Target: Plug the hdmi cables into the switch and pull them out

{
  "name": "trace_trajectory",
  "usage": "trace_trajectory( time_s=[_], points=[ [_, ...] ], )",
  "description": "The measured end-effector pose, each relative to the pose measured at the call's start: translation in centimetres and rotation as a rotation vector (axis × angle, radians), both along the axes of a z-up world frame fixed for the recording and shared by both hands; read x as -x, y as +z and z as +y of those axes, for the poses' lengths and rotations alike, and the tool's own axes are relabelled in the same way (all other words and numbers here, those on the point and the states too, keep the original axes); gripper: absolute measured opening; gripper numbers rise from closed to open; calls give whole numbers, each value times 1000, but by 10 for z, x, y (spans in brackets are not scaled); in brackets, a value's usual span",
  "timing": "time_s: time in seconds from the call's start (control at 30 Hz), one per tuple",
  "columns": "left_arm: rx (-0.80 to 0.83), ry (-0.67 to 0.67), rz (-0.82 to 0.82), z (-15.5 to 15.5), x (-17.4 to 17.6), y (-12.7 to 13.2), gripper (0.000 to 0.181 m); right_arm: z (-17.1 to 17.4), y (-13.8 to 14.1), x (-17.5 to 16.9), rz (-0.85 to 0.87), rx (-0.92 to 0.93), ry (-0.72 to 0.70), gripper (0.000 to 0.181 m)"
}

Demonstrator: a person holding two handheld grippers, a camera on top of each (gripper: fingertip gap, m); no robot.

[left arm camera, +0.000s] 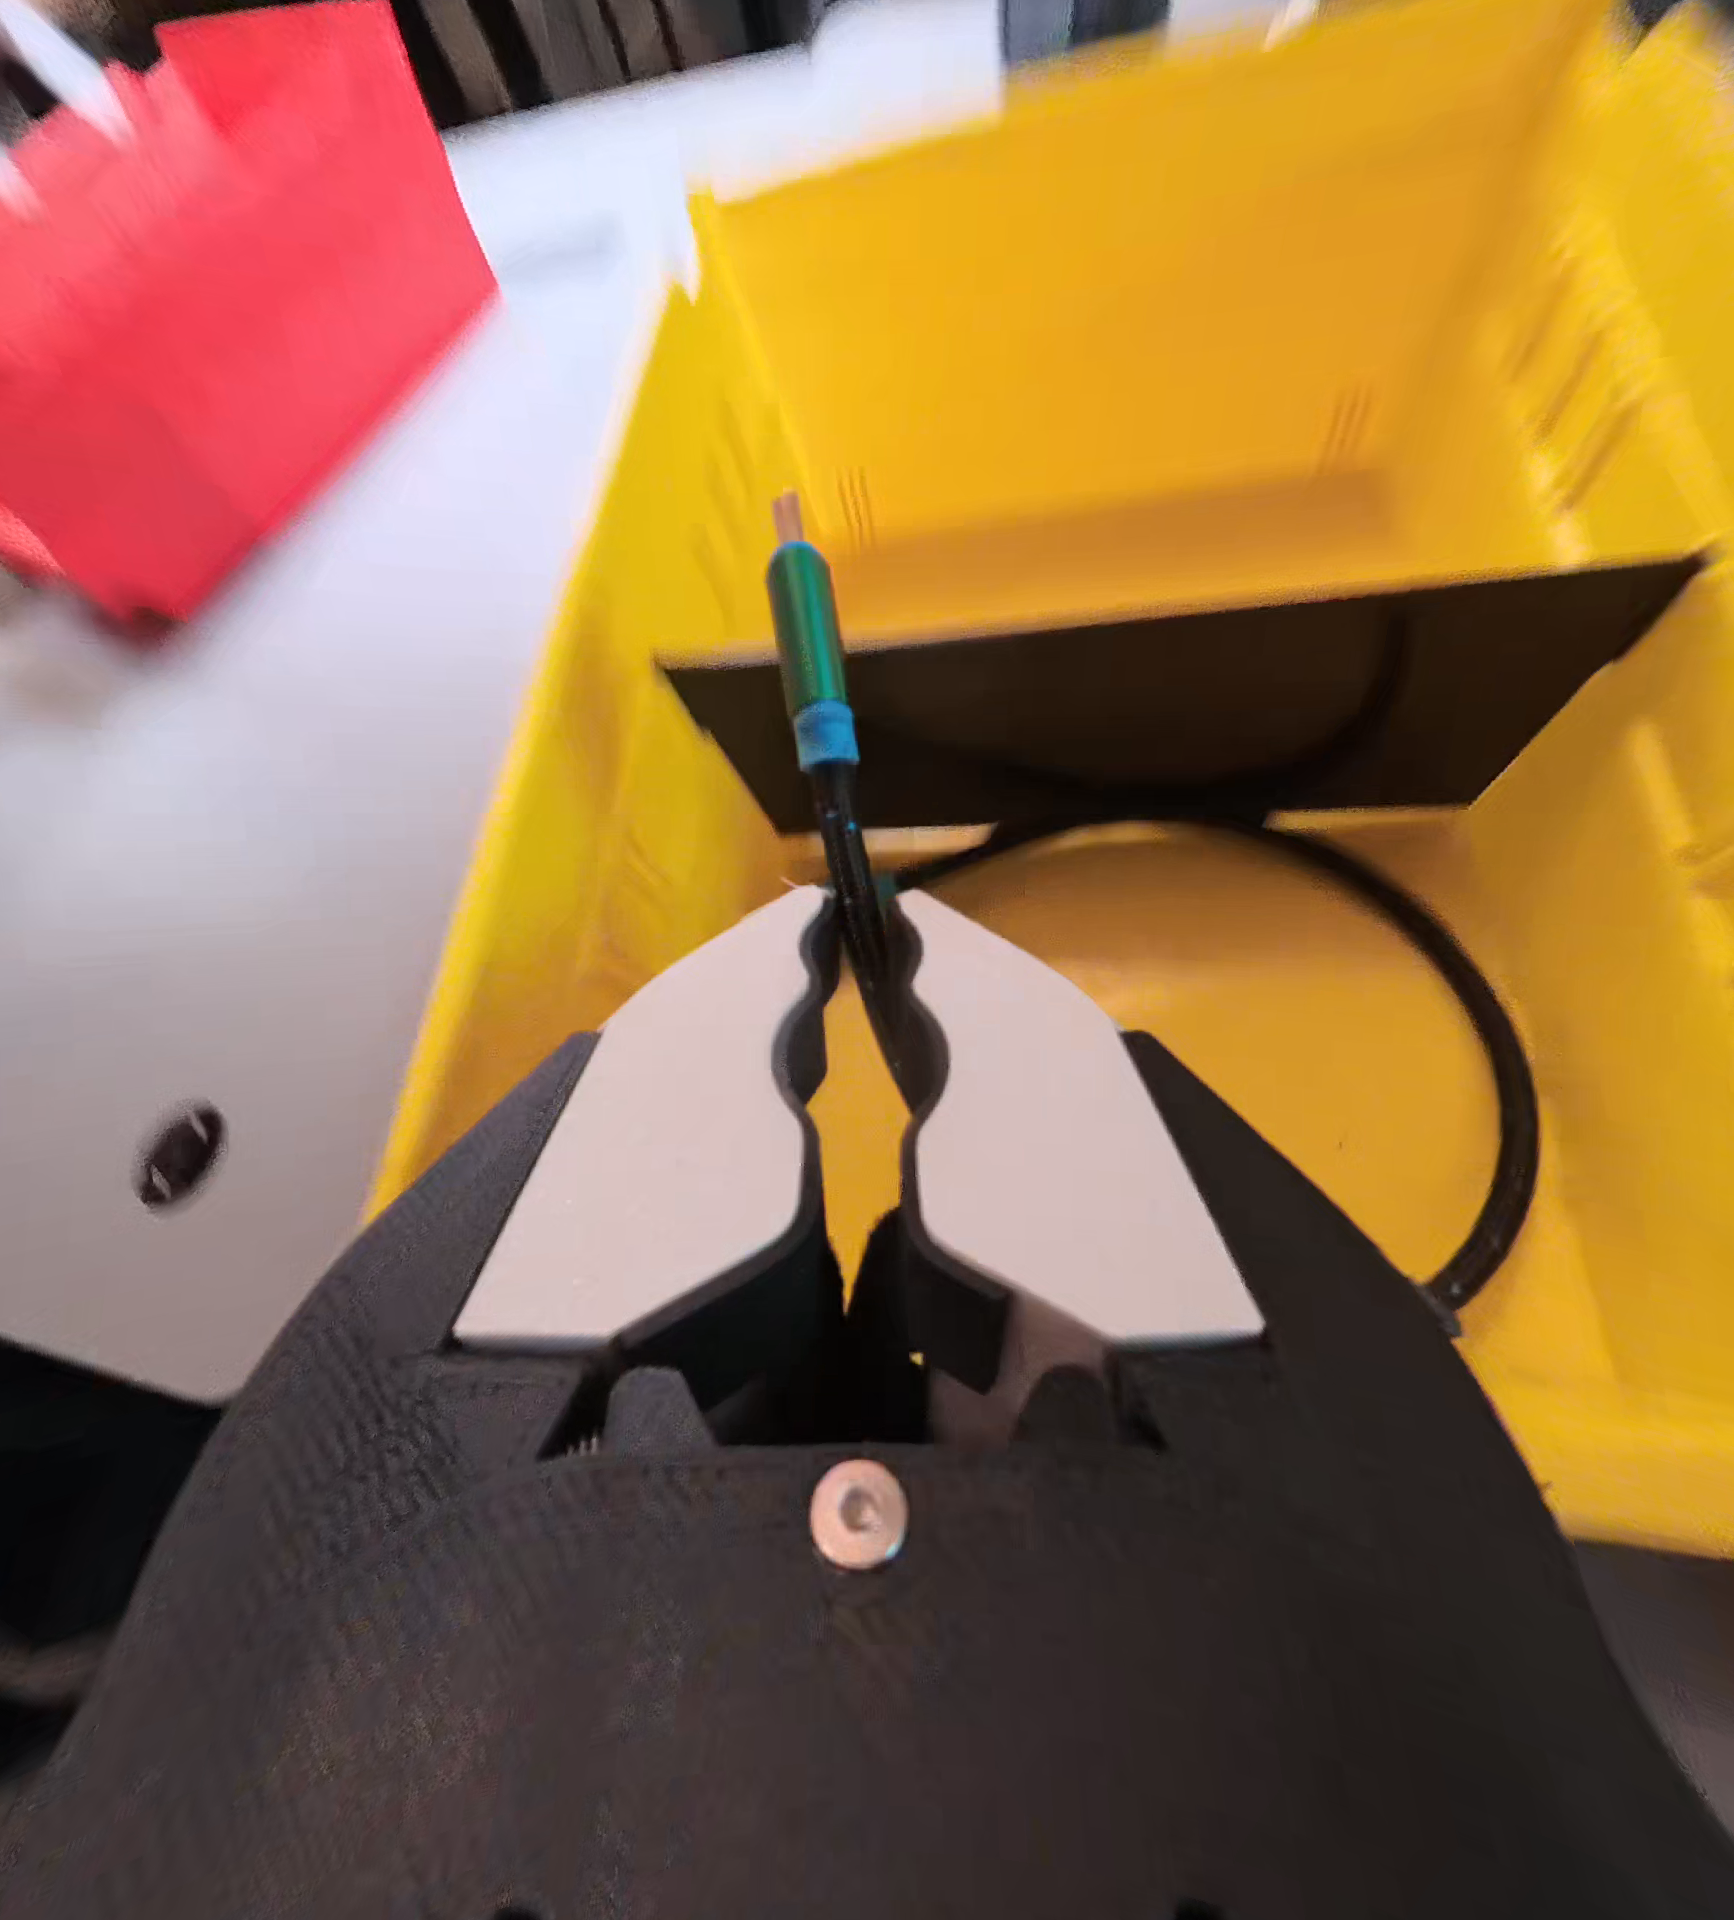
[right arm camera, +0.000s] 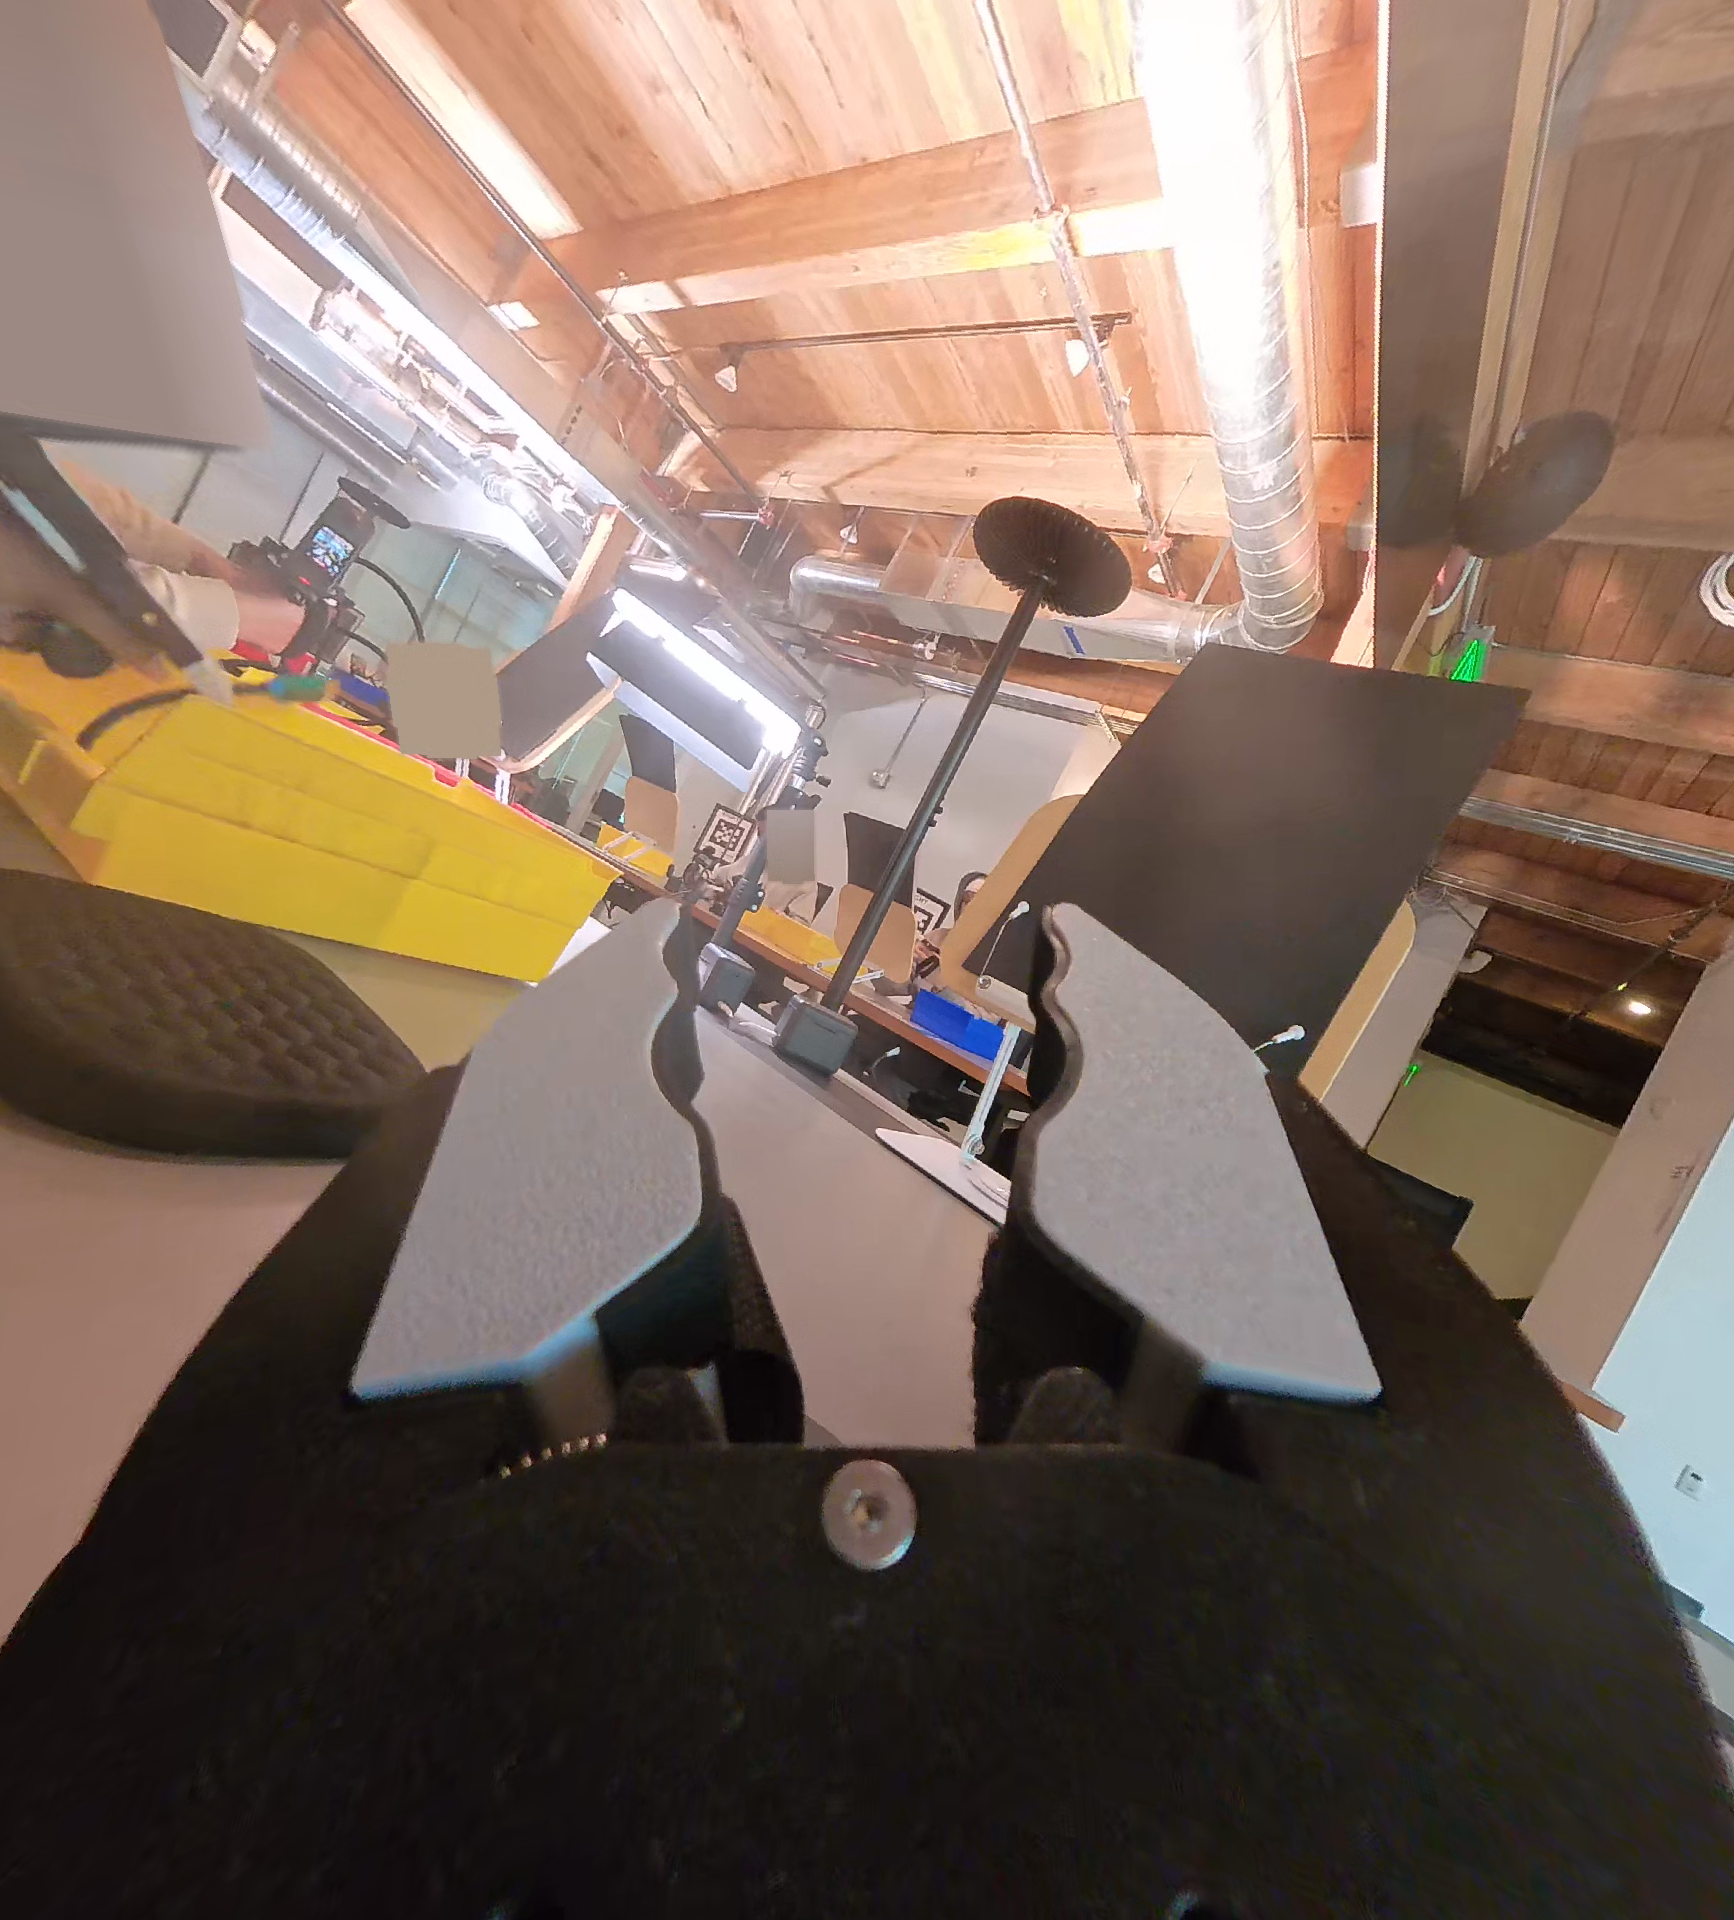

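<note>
Left gripper (left arm camera: pixel 861 904) jaws clamped on black hdmi cable (left arm camera: pixel 847 883), green plug (left arm camera: pixel 807 634) sticking out ahead above yellow bin (left arm camera: pixel 572 831), right gripper (right arm camera: pixel 861 935) jaws wide, empty over counter (right arm camera: pixel 94 1299), black pad (right arm camera: pixel 146 1008) to their left.

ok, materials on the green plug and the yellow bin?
Green plug: looks like anodised metal, a satin sheen along the shell; blue tape or a sleeve at its base. Its cable seems braided, though blur leaves that open. Yellow bin: moulded plastic, uniform glossy colour, ribbed walls.
</note>
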State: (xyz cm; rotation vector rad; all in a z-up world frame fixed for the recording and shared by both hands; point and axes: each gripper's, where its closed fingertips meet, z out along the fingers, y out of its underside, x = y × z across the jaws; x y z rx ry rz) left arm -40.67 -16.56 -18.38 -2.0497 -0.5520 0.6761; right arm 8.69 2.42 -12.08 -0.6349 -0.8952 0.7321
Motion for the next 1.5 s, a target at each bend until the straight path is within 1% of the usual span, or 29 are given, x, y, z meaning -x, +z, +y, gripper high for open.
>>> trace_trajectory(
  time_s=[0.03, 0.07, 0.13, 0.2, 0.23, 0.3, 0.37, 0.4, 0.43, 0.5, 0.57, 0.6, 0.63, 0.7, 0.77, 0.83, 0.93, 1.07, 1.23, 1.33, 1.43, 1.5],
  points=[
    [-73, -14, 120, 2, -3, 21, 7, 0, 0, 0, -1, -1, -1, 62],
    [-172, -10, 251, 2, -6, 48, 7, 0, 0, 0, -1, -1, -2, 61],
    [-422, -11, 473, -6, -21, 108, 6, 0, 0, 0, 1, 0, -4, 61],
    [-667, -8, 591, -23, -37, 160, 5, 0, 0, 0, -2, -1, -6, 61],
    [-755, -5, 641, -32, -44, 182, 5, 0, -1, 1, -4, -4, -8, 61],
    [-877, -13, 781, -46, -65, 221, 6, 0, -1, 2, -12, -13, -12, 61],
    [-963, -52, 965, -55, -96, 253, 5, -1, -2, 3, -18, -19, -16, 61],
    [-985, -83, 1035, -54, -113, 265, 5, -1, -2, 3, -19, -19, -17, 61],
    [-997, -124, 1083, -50, -130, 273, 5, -1, -2, 3, -17, -18, -16, 61],
    [-998, -246, 1138, -29, -163, 277, 5, 0, -1, 2, -11, -12, -14, 60],
    [-944, -392, 1176, 5, -199, 265, 6, 0, -1, 1, -6, -9, -11, 60],
    [-885, -468, 1186, 27, -217, 251, 5, 0, -1, 1, -5, -9, -10, 60],
    [-806, -537, 1198, 50, -236, 232, 5, 0, -1, 1, -6, -9, -9, 60],
    [-629, -654, 1260, 94, -274, 184, 6, -2, -1, 1, -8, -14, -3, 59],
    [-471, -777, 1357, 125, -316, 132, 5, -4, -2, 1, -10, -22, 10, 58],
    [-381, -870, 1442, 141, -351, 92, 6, -7, -2, 1, -14, -30, 24, 56],
    [-348, -1008, 1444, 149, -387, 54, 7, -16, -6, 5, -46, -79, 49, 48],
    [-364, -1111, 1369, 147, -404, 31, 6, -41, -21, 18, -154, -224, 93, 46],
    [-344, -1228, 1270, 144, -409, 9, 7, -53, -45, 35, -314, -367, 65, 44],
    [-338, -1257, 1220, 144, -409, 2, 7, -60, -55, 40, -374, -456, 48, 38],
    [-346, -1269, 1184, 144, -411, -1, 7, -62, -67, 45, -442, -558, 1, 38],
    [-336, -1273, 1184, 144, -410, -3, 7, -66, -68, 47, -445, -554, 20, 38]
  ],
)
